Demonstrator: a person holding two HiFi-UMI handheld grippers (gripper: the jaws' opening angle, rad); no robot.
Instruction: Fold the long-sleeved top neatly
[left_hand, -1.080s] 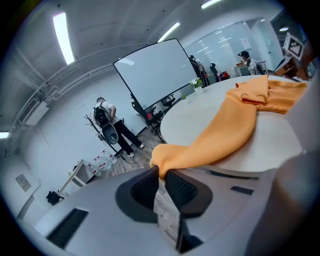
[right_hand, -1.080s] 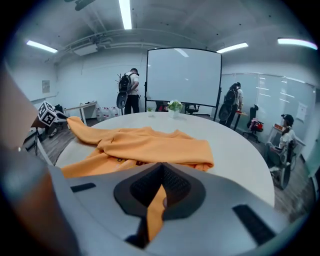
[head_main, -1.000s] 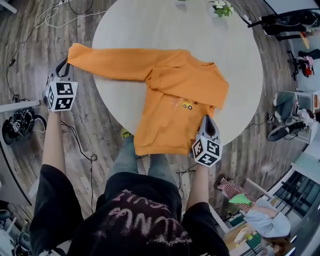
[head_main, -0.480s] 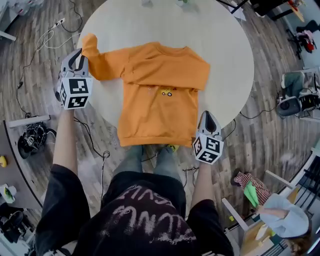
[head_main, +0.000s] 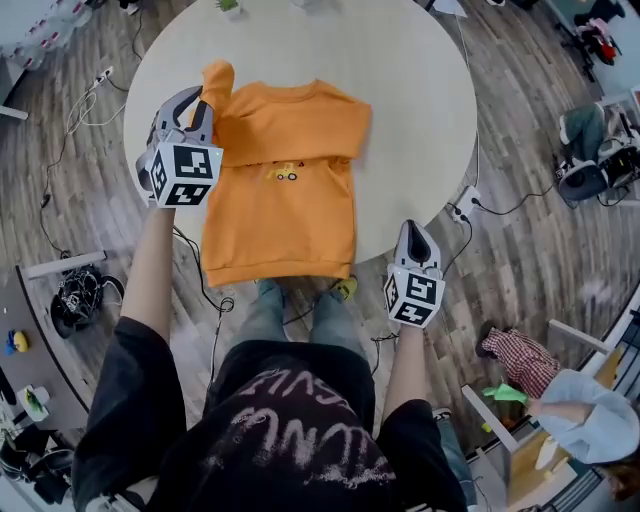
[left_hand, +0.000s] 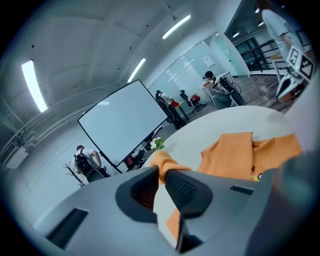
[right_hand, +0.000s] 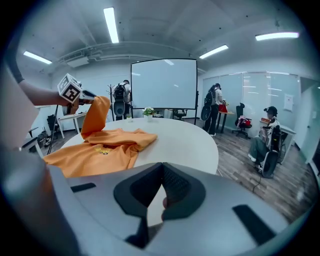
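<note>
Orange sleeve (head_main: 217, 80) pinched in my left hand-held gripper (head_main: 196, 103) | right hand-held gripper (head_main: 414, 232) closed, empty | risk, I judge: unpinned top (head_main: 285, 190) drags, fold skews.

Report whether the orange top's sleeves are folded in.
Partly: one sleeve lies folded across the chest; the left gripper holds the other sleeve raised.

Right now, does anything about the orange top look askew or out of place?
Yes. The hem of the orange top hangs over the near edge of the table, so it does not lie fully flat. One sleeve stands lifted, pinched in the fingers of the left gripper.
</note>
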